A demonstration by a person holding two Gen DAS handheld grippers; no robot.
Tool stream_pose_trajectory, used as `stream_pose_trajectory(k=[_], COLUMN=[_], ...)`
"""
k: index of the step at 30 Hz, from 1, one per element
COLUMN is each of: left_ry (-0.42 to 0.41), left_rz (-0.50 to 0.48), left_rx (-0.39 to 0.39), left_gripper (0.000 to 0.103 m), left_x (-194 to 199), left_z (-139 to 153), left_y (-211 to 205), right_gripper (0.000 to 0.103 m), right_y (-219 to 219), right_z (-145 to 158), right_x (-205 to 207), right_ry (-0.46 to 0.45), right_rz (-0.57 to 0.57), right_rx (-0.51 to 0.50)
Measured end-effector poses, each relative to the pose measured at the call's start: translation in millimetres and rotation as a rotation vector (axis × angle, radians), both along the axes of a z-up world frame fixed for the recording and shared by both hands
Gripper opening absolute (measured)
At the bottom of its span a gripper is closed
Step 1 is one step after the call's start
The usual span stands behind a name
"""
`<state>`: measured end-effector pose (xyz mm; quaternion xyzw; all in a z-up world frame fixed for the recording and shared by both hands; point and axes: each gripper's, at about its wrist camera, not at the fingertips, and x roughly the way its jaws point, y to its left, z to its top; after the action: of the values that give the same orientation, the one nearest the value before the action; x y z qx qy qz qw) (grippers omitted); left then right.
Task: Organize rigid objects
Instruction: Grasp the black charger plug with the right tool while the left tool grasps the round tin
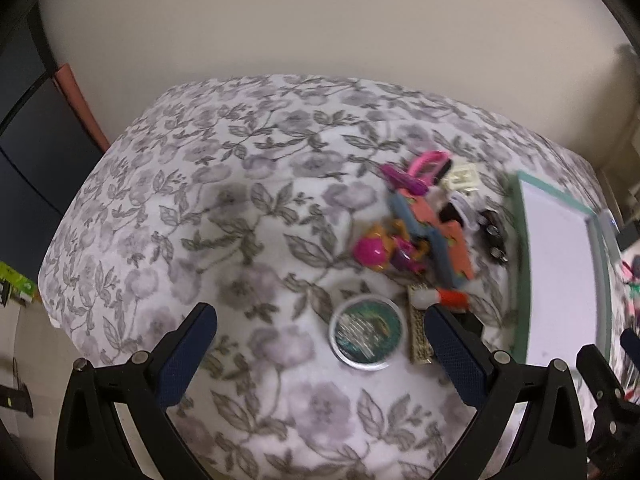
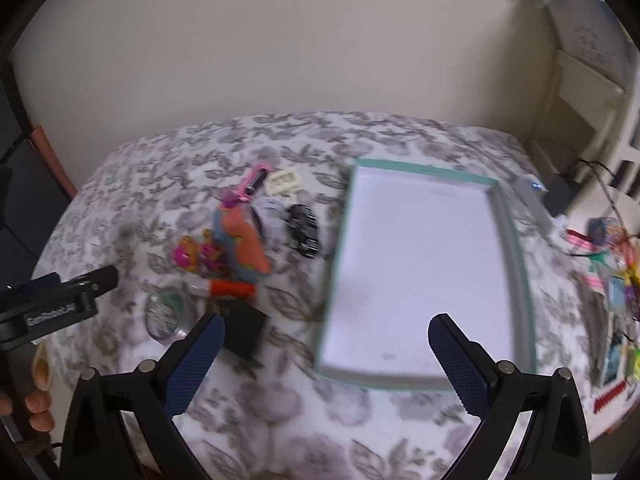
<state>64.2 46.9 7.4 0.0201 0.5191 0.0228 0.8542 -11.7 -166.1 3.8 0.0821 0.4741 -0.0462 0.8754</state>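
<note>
Item: left hand-held gripper (image 1: pixel 320 328). We hold it above the floral cloth (image 1: pixel 224 208) with its fingers spread wide and nothing between them; it hovers near the round clear tin (image 1: pixel 365 332), which we judge the likeliest first pick.

Item: right hand-held gripper (image 2: pixel 326 336). Fingers likewise spread and empty, poised over the near end of the tray (image 2: pixel 516 248), probably waiting while the left one works.

Item: tray, teal-rimmed, white floor, nothing in it. It lies flat on the right part of the cloth, long side running away from us. We take it as the destination for the sorting.

Item: pile of rigid objects (image 1: pixel 424 224), bunched just left of the tray. Legible in it: a pink and orange figure (image 1: pixel 374 254), an orange and blue toy (image 1: pixel 444 236), a magenta clip (image 1: pixel 424 164), a cream tag (image 1: pixel 462 176), a small black car (image 1: pixel 494 236), an orange-capped tube (image 1: pixel 444 298). A black box (image 2: pixel 244 330) sits nearest us, touching the tube's end. The pieces overlap, so lifting one may drag its neighbour.

Item: room. The cloth's left half is bare and gives free approach. The tray's raised rim must be cleared on entry. Right of the tray, small clutter (image 2: pixel 612 276) crowds the surface's edge.
</note>
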Motion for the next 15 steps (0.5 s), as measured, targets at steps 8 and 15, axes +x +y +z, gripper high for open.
stream_pose_trajectory(k=[8,15], left_ry=[0.084,0.17], left_rz=[0.027,0.023], left_rx=[-0.019,-0.045], left_gripper=[0.103,0.103], left_x=[26.0,38.4], left_z=[-24.4,-59.8], left_y=[9.4,1.1], right_gripper=[0.103,0.097], right_y=[34.6,39.3], right_z=[-27.7,-68.0], right_x=[47.1,64.5], right_ry=[0.099,0.195], right_rz=[0.071,0.081], right_rx=[0.07,0.118])
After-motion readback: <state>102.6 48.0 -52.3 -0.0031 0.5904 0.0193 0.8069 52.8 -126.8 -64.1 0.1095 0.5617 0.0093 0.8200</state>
